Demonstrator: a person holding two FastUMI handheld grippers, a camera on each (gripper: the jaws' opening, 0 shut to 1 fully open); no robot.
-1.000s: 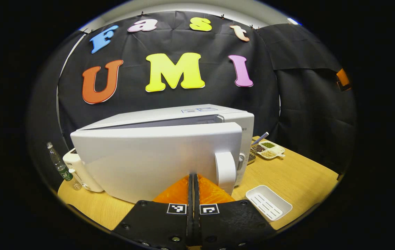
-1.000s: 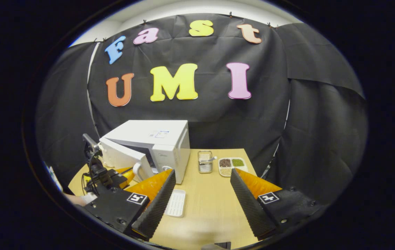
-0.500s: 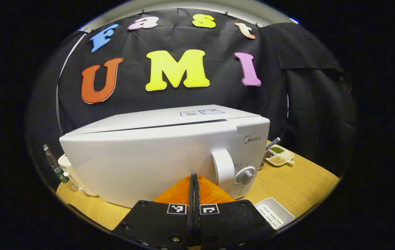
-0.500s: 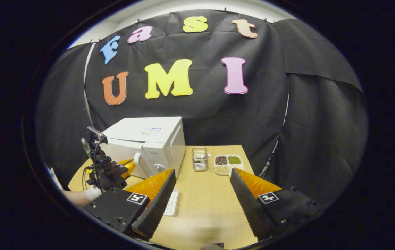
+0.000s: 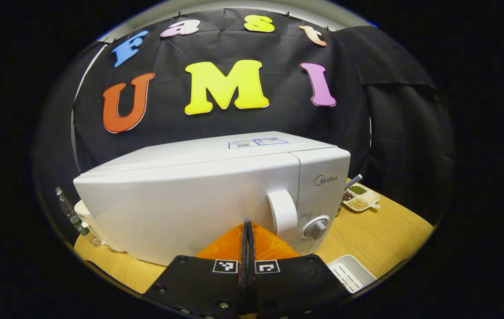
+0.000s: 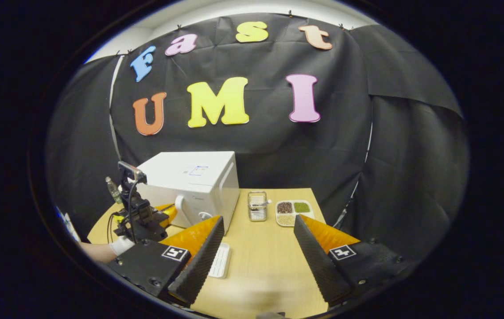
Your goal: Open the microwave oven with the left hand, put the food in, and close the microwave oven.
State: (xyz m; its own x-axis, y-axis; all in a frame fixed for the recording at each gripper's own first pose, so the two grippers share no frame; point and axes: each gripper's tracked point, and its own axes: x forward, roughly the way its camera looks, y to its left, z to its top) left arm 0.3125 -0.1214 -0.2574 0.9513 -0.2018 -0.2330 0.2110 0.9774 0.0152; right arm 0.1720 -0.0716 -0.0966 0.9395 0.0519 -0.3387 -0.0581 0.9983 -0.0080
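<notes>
Looking across from the left, I see the left tongs pressed together on nothing, tips just at the microwave oven door, beside its handle. The door sits flush with the body, no gap along its top edge, so I judge the closing step as good as done. The door is opaque from here, so I can't confirm the food is inside; I'm inferring that from the empty white tray on the tabletop to the right. Whether the tips actually touch the door is hard to tell. In the right gripper view the left tongs sit at the oven front, held by a hand. The right tongs are wide apart, empty, hovering over the tabletop. The wire basket and divided dish are too small to read.
</notes>
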